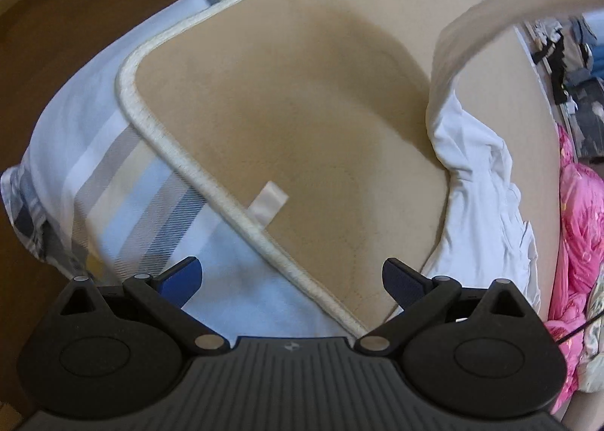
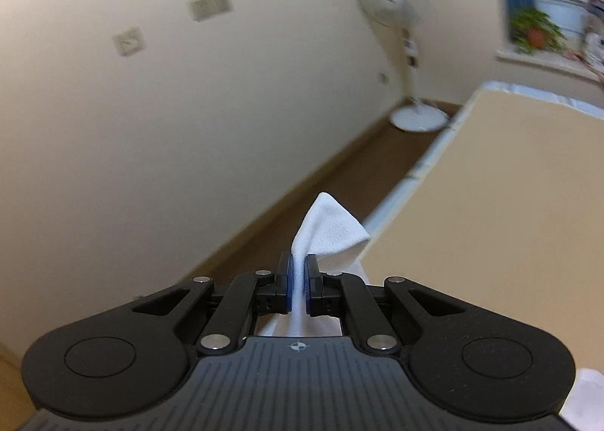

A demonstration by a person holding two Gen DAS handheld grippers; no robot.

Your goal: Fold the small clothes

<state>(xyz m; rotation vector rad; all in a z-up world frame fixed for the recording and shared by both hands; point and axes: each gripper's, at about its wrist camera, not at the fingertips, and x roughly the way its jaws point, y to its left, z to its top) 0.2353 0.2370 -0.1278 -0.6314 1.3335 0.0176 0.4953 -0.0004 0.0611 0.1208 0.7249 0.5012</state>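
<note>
A white garment (image 1: 475,174) lies crumpled at the right side of a tan mat (image 1: 302,99) on the bed, and one part of it is stretched up and away to the upper right. My left gripper (image 1: 290,278) is open and empty, low over the mat's white piped edge (image 1: 196,170), left of the garment. My right gripper (image 2: 298,282) is shut on a corner of the white garment (image 2: 328,227) and holds it up in the air beside the bed, pointing at the wall.
A striped blue and white sheet (image 1: 94,174) lies under the mat. Pink bedding (image 1: 577,227) lies at the right. A white label (image 1: 270,200) sits at the mat's edge. A standing fan (image 2: 407,53) is by the wall, with brown floor (image 2: 339,174) alongside the bed.
</note>
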